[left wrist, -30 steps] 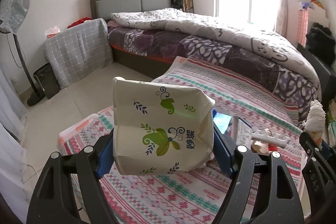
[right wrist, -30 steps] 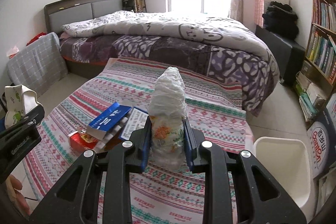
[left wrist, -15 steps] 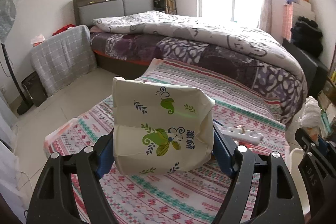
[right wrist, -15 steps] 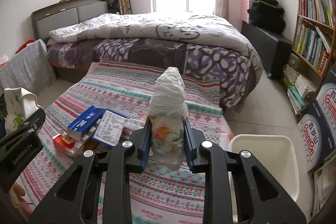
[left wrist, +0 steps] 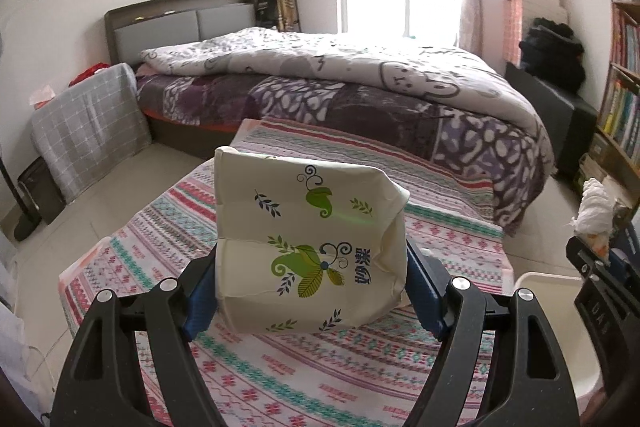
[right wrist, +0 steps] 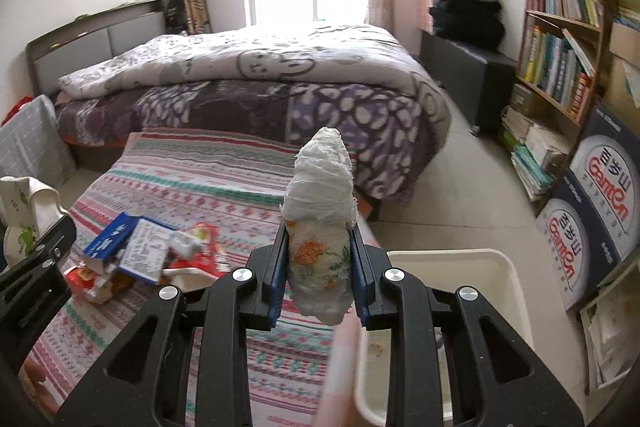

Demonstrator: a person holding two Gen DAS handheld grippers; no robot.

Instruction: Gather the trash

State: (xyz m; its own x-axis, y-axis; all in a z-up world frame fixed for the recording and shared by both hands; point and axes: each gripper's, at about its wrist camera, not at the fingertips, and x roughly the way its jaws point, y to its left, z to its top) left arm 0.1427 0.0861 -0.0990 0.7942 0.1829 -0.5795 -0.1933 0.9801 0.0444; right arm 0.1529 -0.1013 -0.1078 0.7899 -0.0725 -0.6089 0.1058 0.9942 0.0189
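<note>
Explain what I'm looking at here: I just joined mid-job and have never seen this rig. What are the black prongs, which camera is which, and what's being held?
There is no robot arm. A person carries two hand-held grippers, each with a fisheye camera looking forward along its two black fingers.

In the left wrist view, the left gripper is shut on a cream tissue pack printed with green leaves. In the right wrist view, the right gripper is shut on a crumpled wad of white tissue with a floral wrapper around its lower part. Each gripper also shows at the edge of the other's view.

Below both is a striped patterned cloth covering a low surface in front of a bed. On it lie a blue and white box and red wrappers. A white bin sits on the right, just beyond the right gripper, probably where the trash goes.
</note>
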